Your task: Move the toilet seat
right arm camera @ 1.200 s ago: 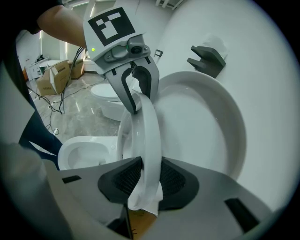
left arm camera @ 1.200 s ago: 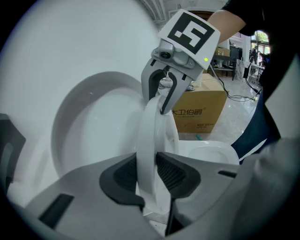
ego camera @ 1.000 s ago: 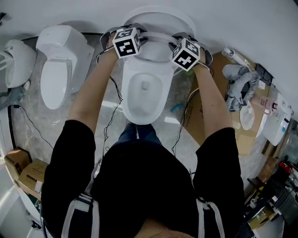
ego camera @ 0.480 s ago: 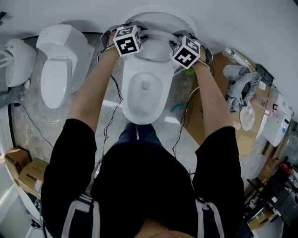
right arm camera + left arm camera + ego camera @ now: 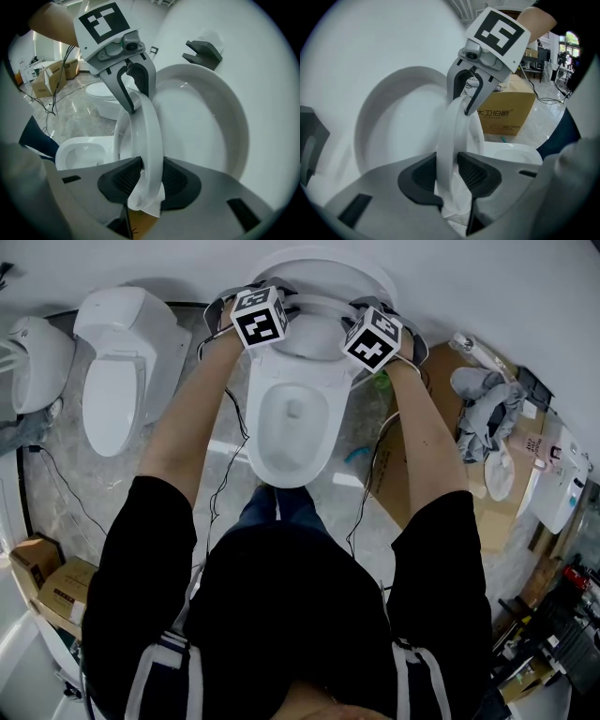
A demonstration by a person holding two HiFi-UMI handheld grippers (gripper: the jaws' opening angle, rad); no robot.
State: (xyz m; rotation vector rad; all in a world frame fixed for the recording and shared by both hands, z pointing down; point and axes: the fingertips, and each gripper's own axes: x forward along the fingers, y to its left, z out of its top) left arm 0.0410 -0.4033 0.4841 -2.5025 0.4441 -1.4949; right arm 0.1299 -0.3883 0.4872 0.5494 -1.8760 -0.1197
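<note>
Left gripper view, nearest first: your left tool (image 5: 449, 171) is narrowed onto the rim of the toilet seat (image 5: 457, 136), with a pad against each face. Right gripper view shows the same on the other side, where your right tool (image 5: 149, 176) is clamped on the seat's rim.

The seat stands on edge, almost upright, above the open bowl (image 5: 292, 418). It is just in front of the raised lid (image 5: 393, 126) and, as far as the views show, not yet against it.

Over the last second almost nothing has changed. Both tools sit where they were, the grips are the same and the seat is at the same tilt. That reads as a pause near the top of the lift. If the seat is meant to go up, you are nearly done, and a short, gentle push back should rest it on the lid.

Farther off, a cardboard box (image 5: 506, 110) sits on the floor.
</note>
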